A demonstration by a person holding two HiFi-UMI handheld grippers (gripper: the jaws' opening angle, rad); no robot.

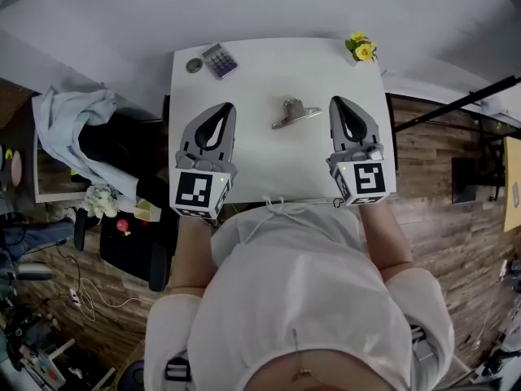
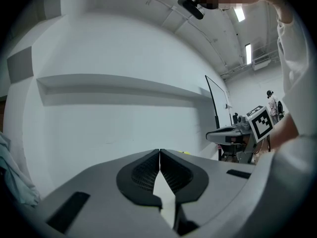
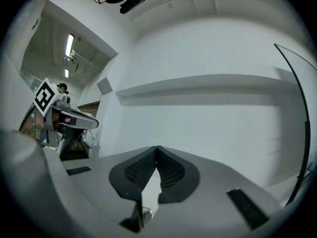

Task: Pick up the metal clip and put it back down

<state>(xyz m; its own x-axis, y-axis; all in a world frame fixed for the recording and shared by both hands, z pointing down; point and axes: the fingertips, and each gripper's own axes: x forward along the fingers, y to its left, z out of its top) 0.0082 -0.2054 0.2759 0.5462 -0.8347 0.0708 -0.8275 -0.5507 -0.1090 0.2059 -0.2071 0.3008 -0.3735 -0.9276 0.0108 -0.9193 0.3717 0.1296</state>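
White-clad shoulders and forearms of the person (image 1: 301,300) fill the lower part of the head view, with a gripper held in each hand over the near half of the white tabletop (image 1: 269,72).

Left gripper (image 1: 225,107): jaws closed, ribbed pads meeting along one line in its own view, nothing between them. Its marker cube (image 1: 199,191) sits at the near tabletop edge.

Right gripper (image 1: 336,101): jaws likewise closed tip to tip, nothing held. Its marker cube (image 1: 366,179) also sits at the near edge.

Both grippers point level toward the pale wall beyond the tabletop, and each shows at the side of the other's view.

Metal clip (image 1: 295,112): lying on the tabletop between the two grippers, clear of both, roughly level with their tips and somewhat nearer the right one. It is touched by neither.

Other items: a calculator (image 1: 220,59) at the far left corner, a small round object (image 1: 194,65) just beside it, and a small pot of yellow flowers (image 1: 361,47) at the far right corner. All three stand well apart from the clip.
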